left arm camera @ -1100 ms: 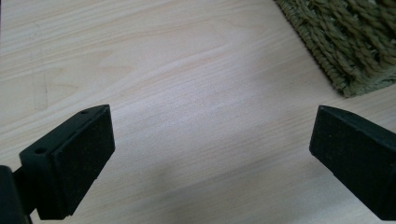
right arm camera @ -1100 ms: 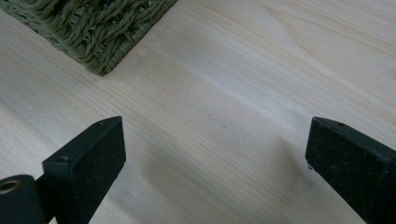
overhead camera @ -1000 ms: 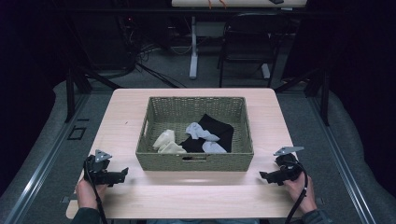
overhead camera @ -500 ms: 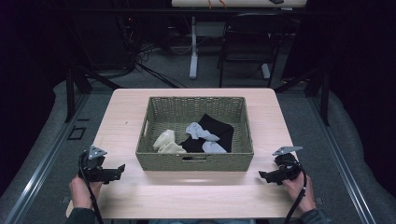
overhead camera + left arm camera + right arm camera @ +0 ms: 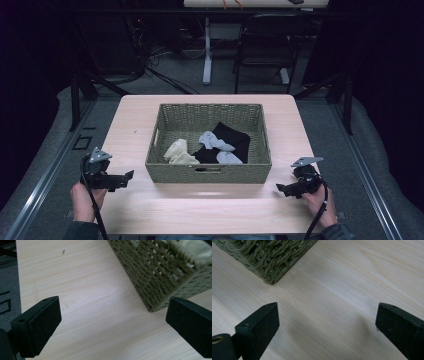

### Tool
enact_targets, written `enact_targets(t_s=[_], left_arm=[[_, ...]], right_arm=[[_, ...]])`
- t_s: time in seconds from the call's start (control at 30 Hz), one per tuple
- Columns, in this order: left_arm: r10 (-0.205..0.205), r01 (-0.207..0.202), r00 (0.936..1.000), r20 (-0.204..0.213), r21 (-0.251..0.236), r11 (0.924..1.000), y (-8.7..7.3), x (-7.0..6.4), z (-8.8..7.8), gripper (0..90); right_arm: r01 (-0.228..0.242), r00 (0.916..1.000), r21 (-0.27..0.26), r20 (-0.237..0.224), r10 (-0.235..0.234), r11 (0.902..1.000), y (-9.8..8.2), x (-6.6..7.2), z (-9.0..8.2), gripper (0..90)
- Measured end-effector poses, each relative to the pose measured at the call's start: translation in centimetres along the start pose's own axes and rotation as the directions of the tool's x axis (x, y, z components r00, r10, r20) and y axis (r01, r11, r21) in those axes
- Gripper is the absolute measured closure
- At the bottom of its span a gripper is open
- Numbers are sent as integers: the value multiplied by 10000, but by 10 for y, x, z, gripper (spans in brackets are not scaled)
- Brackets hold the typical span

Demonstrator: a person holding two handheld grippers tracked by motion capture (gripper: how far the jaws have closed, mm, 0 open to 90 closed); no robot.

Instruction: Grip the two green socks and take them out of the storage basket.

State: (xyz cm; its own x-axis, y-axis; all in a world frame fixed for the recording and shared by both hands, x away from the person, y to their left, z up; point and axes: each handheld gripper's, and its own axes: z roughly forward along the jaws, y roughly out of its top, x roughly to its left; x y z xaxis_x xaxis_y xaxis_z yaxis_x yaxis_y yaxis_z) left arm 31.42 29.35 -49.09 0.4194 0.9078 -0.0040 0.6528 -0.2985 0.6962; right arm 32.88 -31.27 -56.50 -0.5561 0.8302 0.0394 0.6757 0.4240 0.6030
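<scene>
My left gripper (image 5: 127,176) and right gripper (image 5: 281,189) both hang with jaws spread wide, holding nothing, low over the table (image 5: 130,125). The woven basket (image 5: 210,171) sits between them, at about two o'clock from my left and ten o'clock from my right. The cream sock (image 5: 177,151) lies nearest my left; I judge that hand should reach first.

Woven basket (image 5: 210,172) holds cream, grey, black socks (image 5: 210,147).
</scene>
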Motion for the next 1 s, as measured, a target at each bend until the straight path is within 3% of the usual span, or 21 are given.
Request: enact_targets(t_s=[0.27,0.53,1.0], left_arm=[[145,-143,9995,295,-89,9999,23,0,-7,2],[693,-689,9965,466,-116,9976,55,-8,-13,2],[1795,-1839,9781,1057,328,9824,112,-38,1,3]], right_arm=[[-79,10000,25,50,79,10000,1,0,0,43],[-166,9998,-22,121,167,9999,-1,0,-1,44],[-264,9996,-67,70,265,9996,-2,-1,-2,47]])
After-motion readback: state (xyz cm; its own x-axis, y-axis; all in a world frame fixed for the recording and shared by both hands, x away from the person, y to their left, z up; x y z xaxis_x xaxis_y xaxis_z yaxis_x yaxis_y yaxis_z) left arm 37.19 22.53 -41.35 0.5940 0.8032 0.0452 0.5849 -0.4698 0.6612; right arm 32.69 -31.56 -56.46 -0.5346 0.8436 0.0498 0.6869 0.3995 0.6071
